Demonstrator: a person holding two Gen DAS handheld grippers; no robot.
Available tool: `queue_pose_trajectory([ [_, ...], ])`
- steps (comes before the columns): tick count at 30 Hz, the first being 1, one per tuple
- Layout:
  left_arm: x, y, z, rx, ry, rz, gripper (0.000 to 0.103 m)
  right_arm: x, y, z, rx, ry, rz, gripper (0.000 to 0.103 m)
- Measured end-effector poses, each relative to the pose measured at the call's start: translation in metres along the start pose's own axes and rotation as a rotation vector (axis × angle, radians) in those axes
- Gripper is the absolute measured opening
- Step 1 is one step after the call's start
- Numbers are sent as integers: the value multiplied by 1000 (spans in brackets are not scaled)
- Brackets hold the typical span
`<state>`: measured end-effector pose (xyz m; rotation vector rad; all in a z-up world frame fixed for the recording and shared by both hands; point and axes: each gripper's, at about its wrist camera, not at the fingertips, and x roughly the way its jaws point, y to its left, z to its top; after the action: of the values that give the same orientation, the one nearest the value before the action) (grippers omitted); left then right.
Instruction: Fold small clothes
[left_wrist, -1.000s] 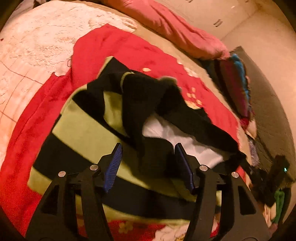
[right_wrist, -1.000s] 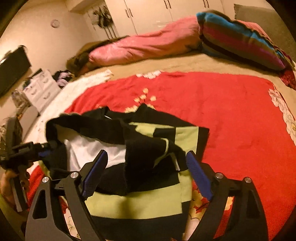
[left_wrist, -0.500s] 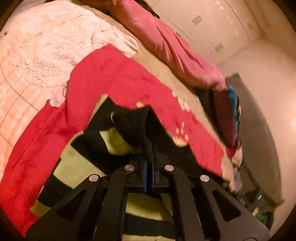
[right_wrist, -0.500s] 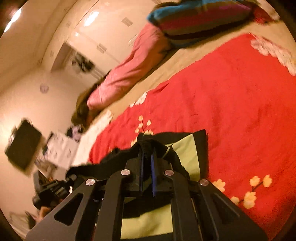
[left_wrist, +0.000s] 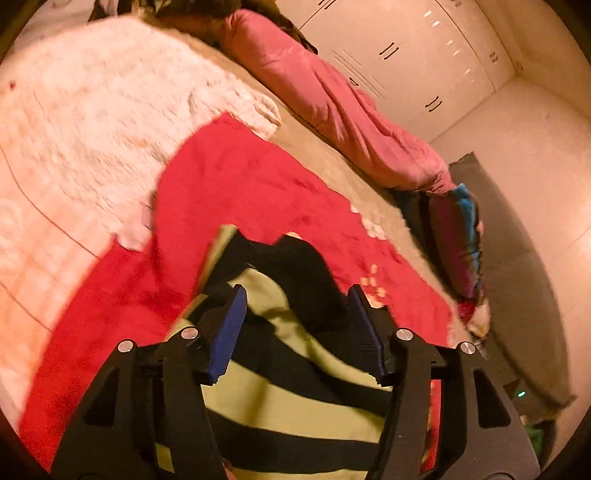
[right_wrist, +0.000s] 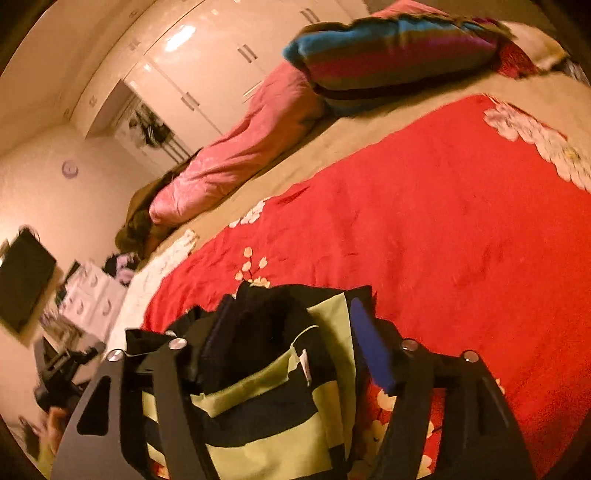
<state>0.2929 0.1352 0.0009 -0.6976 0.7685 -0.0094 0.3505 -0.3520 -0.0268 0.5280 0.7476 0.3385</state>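
Note:
A small black and lime-green striped garment (left_wrist: 295, 350) lies on the red blanket (left_wrist: 240, 177), with a black part folded over its far end. My left gripper (left_wrist: 297, 295) hovers over its near half. Its jaws are opening, and cloth lies below and between the blue pads without being pressed. In the right wrist view the same garment (right_wrist: 258, 387) shows a black folded flap and a white label. My right gripper (right_wrist: 291, 306) is over it with jaws opening, and its pads are clear of the fabric.
A red flowered blanket (right_wrist: 443, 221) covers the middle of the bed. A pink duvet (left_wrist: 332, 103) and a striped pillow (right_wrist: 388, 55) lie along the far side. A white fluffy blanket (left_wrist: 92, 110) lies at left. White wardrobes (right_wrist: 207, 74) stand beyond the bed.
Both grippers stood open a second ago, closed on the black fabric half a second ago, and have now let it go. The black part lies folded over and the white lining is covered.

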Motion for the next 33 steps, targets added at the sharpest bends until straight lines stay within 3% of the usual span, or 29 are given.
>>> queue_pose_trajectory([
  [1,-2,-1,1,40,-2,42,52,3,3,-1,-23,12,-14,77],
  [3,-4,-4,2,122,-10,112,54,8,10,-4,-75,35,-53,84],
  [5,-4,-7,1,201,-6,161,62,14,16,-8,-126,56,-76,84],
  [10,15,-12,-2,332,37,211,65,33,41,-26,-328,116,-178,84],
  [15,39,-12,-3,360,89,234,65,52,52,-43,-458,186,-241,83],
  [17,47,-15,-4,378,103,232,65,60,46,-47,-447,218,-251,74],
  [18,52,-16,-4,388,109,235,65,61,43,-47,-432,230,-234,62],
  [20,61,-18,-4,407,117,254,65,62,37,-47,-397,229,-226,49],
  [21,65,-20,-4,418,120,274,63,59,37,-45,-396,210,-229,33],
  [23,71,-23,-5,440,128,289,29,49,39,-40,-382,139,-190,27],
  [25,73,-29,-8,470,128,309,8,42,36,-33,-325,111,-151,18],
  [28,65,-34,-8,481,94,310,4,30,25,-24,-223,70,-99,9],
  [33,29,-39,7,419,-61,186,4,14,3,-11,-54,-8,-18,9],
])
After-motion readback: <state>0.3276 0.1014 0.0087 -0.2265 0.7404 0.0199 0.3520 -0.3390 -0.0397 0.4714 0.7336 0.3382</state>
